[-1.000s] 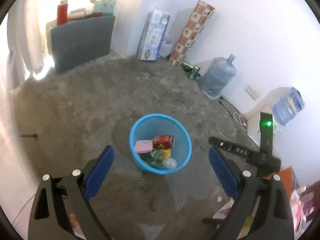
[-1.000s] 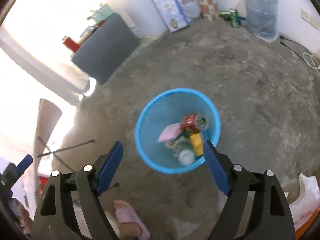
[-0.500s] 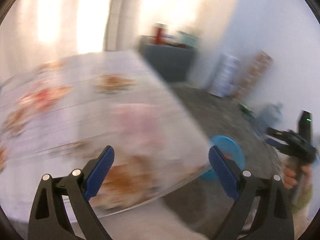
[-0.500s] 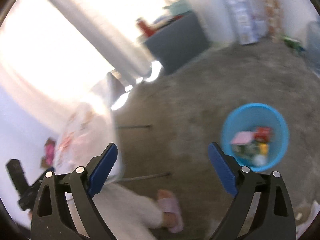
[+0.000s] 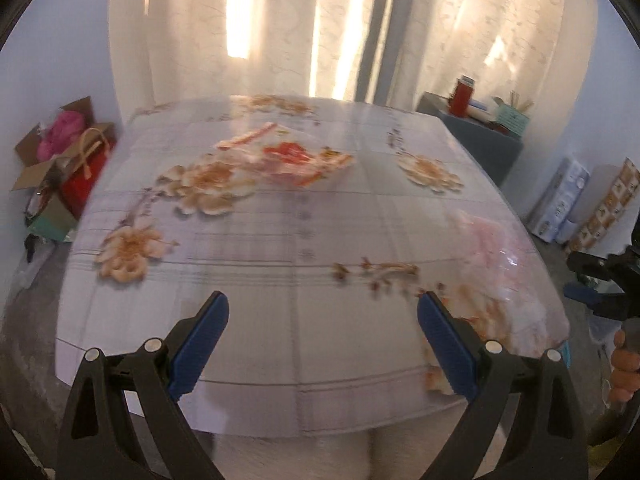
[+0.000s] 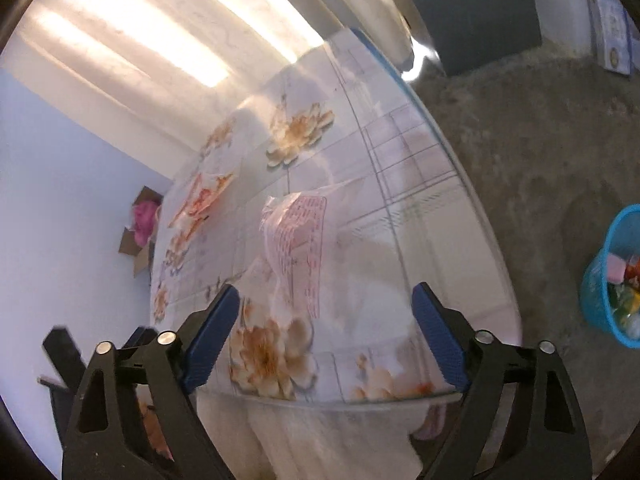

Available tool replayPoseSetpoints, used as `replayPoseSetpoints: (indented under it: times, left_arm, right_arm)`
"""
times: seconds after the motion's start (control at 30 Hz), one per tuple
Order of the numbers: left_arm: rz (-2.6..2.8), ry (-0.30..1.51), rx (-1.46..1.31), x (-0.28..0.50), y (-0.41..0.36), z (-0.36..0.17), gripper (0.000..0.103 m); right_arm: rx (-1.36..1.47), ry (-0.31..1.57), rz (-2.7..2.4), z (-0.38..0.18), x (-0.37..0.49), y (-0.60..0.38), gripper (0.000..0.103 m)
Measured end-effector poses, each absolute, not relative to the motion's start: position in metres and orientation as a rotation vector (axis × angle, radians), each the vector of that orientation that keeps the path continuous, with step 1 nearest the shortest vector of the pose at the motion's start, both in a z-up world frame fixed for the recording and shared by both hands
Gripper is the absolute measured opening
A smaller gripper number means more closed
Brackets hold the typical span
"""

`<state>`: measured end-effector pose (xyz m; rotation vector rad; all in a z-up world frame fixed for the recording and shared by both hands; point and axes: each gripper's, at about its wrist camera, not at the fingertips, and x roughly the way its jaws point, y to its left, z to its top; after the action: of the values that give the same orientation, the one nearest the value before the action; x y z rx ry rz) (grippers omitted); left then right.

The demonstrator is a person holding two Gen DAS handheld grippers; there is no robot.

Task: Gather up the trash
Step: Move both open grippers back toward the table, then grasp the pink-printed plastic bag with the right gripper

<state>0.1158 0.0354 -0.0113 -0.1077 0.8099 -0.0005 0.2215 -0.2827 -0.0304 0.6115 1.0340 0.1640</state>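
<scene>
A glass-topped table with a floral cloth (image 5: 280,272) (image 6: 420,208) fills both views. On it lie a crumpled red and orange wrapper (image 5: 296,160) (image 6: 202,196) and a clear plastic bag with pink print (image 5: 492,240) (image 6: 300,236). My left gripper (image 5: 322,312) hangs open over the table's near edge, holding nothing. My right gripper (image 6: 326,300) is wide, its jaws closing slightly, with the pink-printed bag lying beyond them and nothing gripped. The blue mesh basket (image 6: 600,292) with cans and wrappers stands on the floor at the right.
A cardboard box (image 5: 44,160) of pink stuff and a red bag (image 5: 86,168) sit by the left wall. A grey cabinet (image 5: 480,140) (image 6: 480,20) stands by the curtains. Concrete floor (image 6: 540,140) lies between table and basket. A hand holds the right gripper (image 5: 600,292) at the left wrist view's edge.
Both grippers swung away from the blue basket on the floor and up over the table. The basket has slid to the right edge of the right wrist view.
</scene>
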Motion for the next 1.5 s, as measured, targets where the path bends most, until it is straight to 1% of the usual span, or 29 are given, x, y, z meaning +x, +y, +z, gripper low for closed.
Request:
replayPoseSetpoints:
  times: [0.27, 0.37, 0.47, 0.53, 0.57, 0.63, 0.67, 0.7, 0.73, 0.93, 1.2, 1.23, 1.33, 1.5]
  left_arm:
    - [0.044, 0.801, -0.152, 0.124, 0.067, -0.015, 0.093]
    - [0.046, 0.805, -0.16, 0.126, 0.071, -0.02, 0.093]
    - [0.042, 0.811, -0.166, 0.128, 0.073, -0.022, 0.093]
    - [0.042, 0.813, -0.166, 0.128, 0.074, -0.024, 0.093]
    - [0.043, 0.815, -0.167, 0.128, 0.074, -0.024, 0.093]
    - [0.046, 0.815, -0.168, 0.128, 0.076, -0.025, 0.093]
    - [0.048, 0.814, -0.168, 0.127, 0.076, -0.025, 0.093]
    - [0.053, 0.812, -0.17, 0.127, 0.078, -0.024, 0.093]
    - [0.056, 0.812, -0.172, 0.127, 0.079, -0.024, 0.093]
    - [0.07, 0.811, -0.176, 0.125, 0.083, -0.023, 0.093]
    - [0.084, 0.804, -0.176, 0.122, 0.087, -0.02, 0.093]
    - [0.085, 0.805, -0.176, 0.123, 0.087, -0.02, 0.093]
    - [0.085, 0.806, -0.177, 0.122, 0.087, -0.021, 0.093]
    - [0.083, 0.805, -0.177, 0.122, 0.087, -0.021, 0.093]
  right_arm:
    - [0.596, 1.105, 0.119, -0.038, 0.255, -0.261, 0.076]
    - [0.541, 1.127, 0.11, -0.041, 0.264, -0.246, 0.071]
    - [0.485, 1.151, 0.105, -0.045, 0.272, -0.23, 0.063]
    - [0.437, 1.16, 0.097, -0.047, 0.273, -0.223, 0.053]
    - [0.418, 1.161, 0.099, -0.047, 0.273, -0.219, 0.051]
    - [0.383, 1.155, 0.101, -0.046, 0.272, -0.211, 0.043]
    - [0.367, 1.152, 0.101, -0.045, 0.274, -0.208, 0.04]
    - [0.349, 1.15, 0.103, -0.045, 0.274, -0.206, 0.033]
    - [0.335, 1.148, 0.109, -0.044, 0.273, -0.202, 0.028]
    - [0.266, 1.139, 0.133, -0.042, 0.269, -0.185, 0.022]
    - [0.215, 1.129, 0.163, -0.04, 0.264, -0.167, 0.019]
    - [0.212, 1.126, 0.17, -0.038, 0.262, -0.166, 0.015]
    - [0.212, 1.12, 0.193, -0.035, 0.26, -0.163, 0.01]
    - [0.205, 1.117, 0.206, -0.034, 0.259, -0.161, 0.008]
